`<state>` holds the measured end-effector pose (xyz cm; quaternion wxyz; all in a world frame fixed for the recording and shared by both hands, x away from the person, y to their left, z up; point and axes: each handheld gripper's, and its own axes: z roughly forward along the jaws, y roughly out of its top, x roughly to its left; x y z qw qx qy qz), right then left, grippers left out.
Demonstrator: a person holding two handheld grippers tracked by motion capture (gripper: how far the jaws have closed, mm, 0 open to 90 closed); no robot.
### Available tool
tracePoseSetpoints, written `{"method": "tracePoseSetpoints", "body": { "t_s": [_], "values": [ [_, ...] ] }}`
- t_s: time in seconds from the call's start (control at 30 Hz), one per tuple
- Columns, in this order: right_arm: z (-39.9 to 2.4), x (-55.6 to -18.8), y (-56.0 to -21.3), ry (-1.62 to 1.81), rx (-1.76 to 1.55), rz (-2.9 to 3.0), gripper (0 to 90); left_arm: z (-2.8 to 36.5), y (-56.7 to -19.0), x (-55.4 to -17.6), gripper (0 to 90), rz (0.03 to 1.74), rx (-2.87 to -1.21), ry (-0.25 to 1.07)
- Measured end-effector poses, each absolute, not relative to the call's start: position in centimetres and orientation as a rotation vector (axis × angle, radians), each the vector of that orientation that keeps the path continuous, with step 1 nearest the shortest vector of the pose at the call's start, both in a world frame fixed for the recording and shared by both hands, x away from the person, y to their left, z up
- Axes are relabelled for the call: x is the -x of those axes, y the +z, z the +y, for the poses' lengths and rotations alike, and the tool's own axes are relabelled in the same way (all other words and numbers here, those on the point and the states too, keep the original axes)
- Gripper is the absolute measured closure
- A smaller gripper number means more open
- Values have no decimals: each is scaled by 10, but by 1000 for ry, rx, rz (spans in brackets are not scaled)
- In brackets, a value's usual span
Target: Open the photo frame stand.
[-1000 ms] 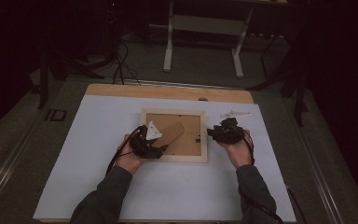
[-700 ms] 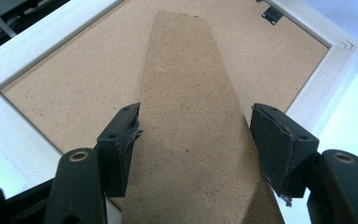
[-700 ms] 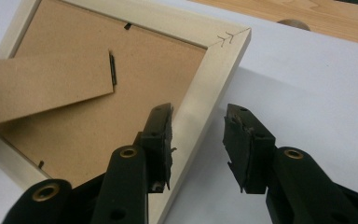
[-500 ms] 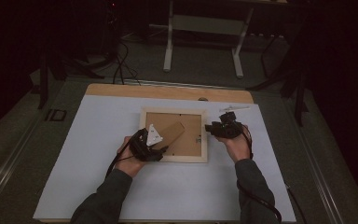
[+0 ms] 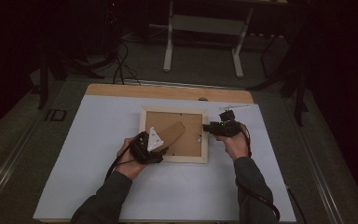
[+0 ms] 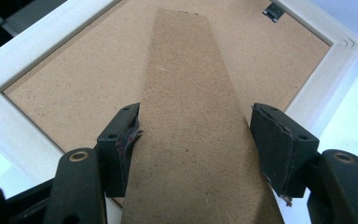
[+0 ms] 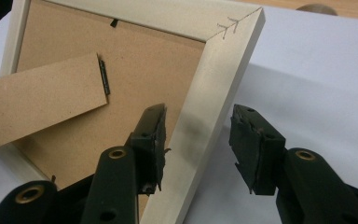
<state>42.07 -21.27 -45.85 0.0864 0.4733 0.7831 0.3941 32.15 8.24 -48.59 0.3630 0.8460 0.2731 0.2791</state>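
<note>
Picture frame face-down on the counter, tongs at either side

The picture frame (image 5: 175, 135) lies back-up near the middle of the white counter (image 5: 84, 140), its cardboard stand (image 5: 170, 134) pointing toward 2 o'clock. At the frame's 8 o'clock corner the left tongs (image 5: 161, 148) straddle the stand, jaws apart, the right pad clear of the stand's edge. At 3 o'clock the right tongs (image 5: 207, 127) straddle the frame's side rail; their jaws have just been opening, and a gap shows beside the rail.

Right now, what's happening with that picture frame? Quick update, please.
Left gripper astride the cardboard stand, right pad clear. Right gripper just opening, straddling the frame's side rail. Frame face down on the white sheet. Nothing blocking.
</note>
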Motion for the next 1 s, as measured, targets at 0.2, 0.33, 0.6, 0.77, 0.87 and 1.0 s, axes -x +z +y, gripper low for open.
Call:
{"method": "tracePoseSetpoints", "body": {
  "t_s": [0.2, 0.33, 0.6, 0.77, 0.87, 1.0],
  "values": [
    [-210, -425, -459, 1157, -1414, 2361, 551, 82, -487, -319, 379, 695, -2179, 743],
    [-210, -428, -462, 1159, -1431, 2374, 552, 81, -487, -317, 379, 689, -2175, 755],
    [-212, -432, -466, 1182, -1448, 2393, 555, 81, -487, -316, 378, 665, -2175, 775],
    [-214, -435, -468, 1218, -1475, 2402, 543, 81, -486, -315, 378, 649, -2165, 783],
    [-213, -436, -469, 1222, -1478, 2407, 551, 82, -486, -316, 378, 647, -2167, 782],
    [-216, -435, -468, 1231, -1482, 2407, 572, 83, -487, -316, 378, 645, -2160, 771]
  ]
}}
